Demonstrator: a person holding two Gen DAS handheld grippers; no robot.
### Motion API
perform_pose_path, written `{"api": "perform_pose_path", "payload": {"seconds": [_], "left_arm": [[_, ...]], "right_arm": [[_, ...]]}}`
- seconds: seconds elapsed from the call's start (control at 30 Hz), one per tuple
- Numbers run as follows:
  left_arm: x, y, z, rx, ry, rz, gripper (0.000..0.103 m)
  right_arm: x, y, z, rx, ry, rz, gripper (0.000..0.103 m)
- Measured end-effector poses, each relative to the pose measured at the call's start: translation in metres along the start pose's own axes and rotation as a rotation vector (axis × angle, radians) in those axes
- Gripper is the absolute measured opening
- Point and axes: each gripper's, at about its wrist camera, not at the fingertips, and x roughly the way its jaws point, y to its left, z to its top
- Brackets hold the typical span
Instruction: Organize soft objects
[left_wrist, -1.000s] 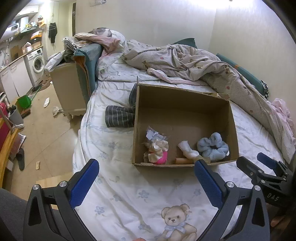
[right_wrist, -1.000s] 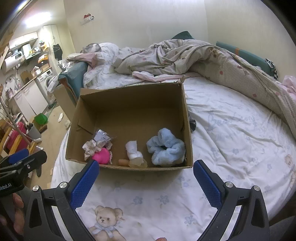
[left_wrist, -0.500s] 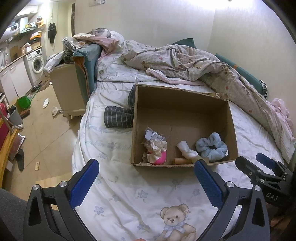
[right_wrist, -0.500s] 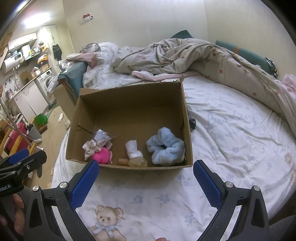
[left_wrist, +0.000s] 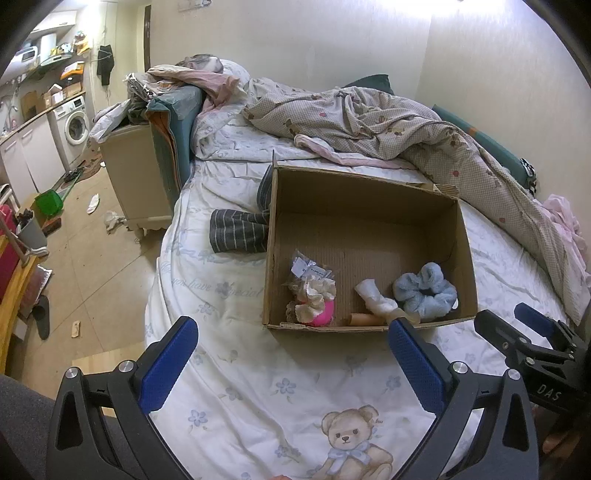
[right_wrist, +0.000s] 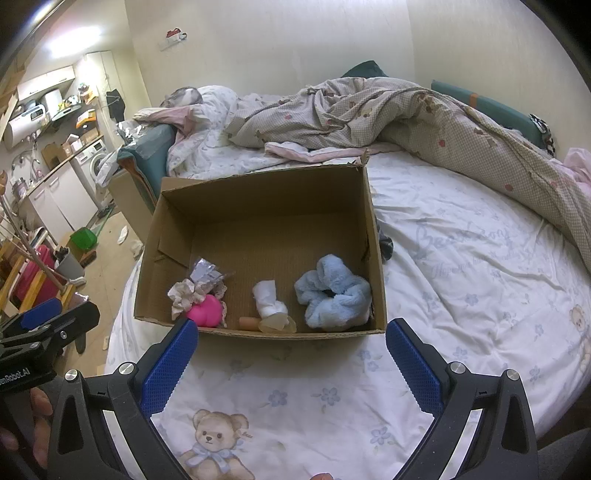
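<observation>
In the left wrist view, little differs from a second ago: the cardboard box (left_wrist: 364, 206) sits a touch higher and farther off in the frame, so the left gripper (left_wrist: 291, 363) has eased back slightly. Its jaws stand wide apart and hold nothing, hovering over the bed sheet (left_wrist: 229, 291). The box rests on the bed, open at the top. Along its near wall lie a blue scrunchie (left_wrist: 424, 290) at the right, a white cloth roll (left_wrist: 373, 297) in the middle and a cream ruffled piece over something pink (left_wrist: 316, 301) at the left, with a crinkled clear packet (left_wrist: 308, 269) just behind. The near wall cuts off the bottoms of these items, and a tan tube (left_wrist: 364, 318) beside the roll is hard to identify. A grey striped garment (left_wrist: 236, 230) lies against the box's left side, partly hidden behind it. The right gripper (left_wrist: 532, 332) shows at the right edge.

In the right wrist view, the scene matches the earlier frame almost exactly. The right gripper (right_wrist: 291, 363) is spread wide and empty, just short of the box (right_wrist: 258, 206). The scrunchie (right_wrist: 332, 295), the roll (right_wrist: 267, 299) and the pink item (right_wrist: 205, 312) lie in the same order. A dark cloth (right_wrist: 384, 245) peeks out behind the box's right wall, mostly hidden. The left gripper (right_wrist: 48, 326) is cut off at the left edge.
</observation>
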Motion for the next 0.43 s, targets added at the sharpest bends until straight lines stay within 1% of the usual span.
{"api": "perform_pose_path", "payload": {"seconds": [0.33, 0.4, 0.43], "left_arm": [[0.0021, 0.0025, -0.0026, -0.003, 0.009, 0.002, 0.103], [0.0010, 0.0041, -0.0039, -0.013, 0.005, -0.024, 0.103], [0.0009, 0.0046, -0.0032, -0.015, 0.003, -0.025, 0.103]], "right_arm": [[-0.0001, 0.0001, -0.0002, -0.001, 0.001, -0.001, 0.103], [-0.0005, -0.0003, -0.0003, 0.000, -0.001, 0.002, 0.103], [-0.0007, 0.0002, 0.0000, 0.000, -0.002, 0.003, 0.103]]}}
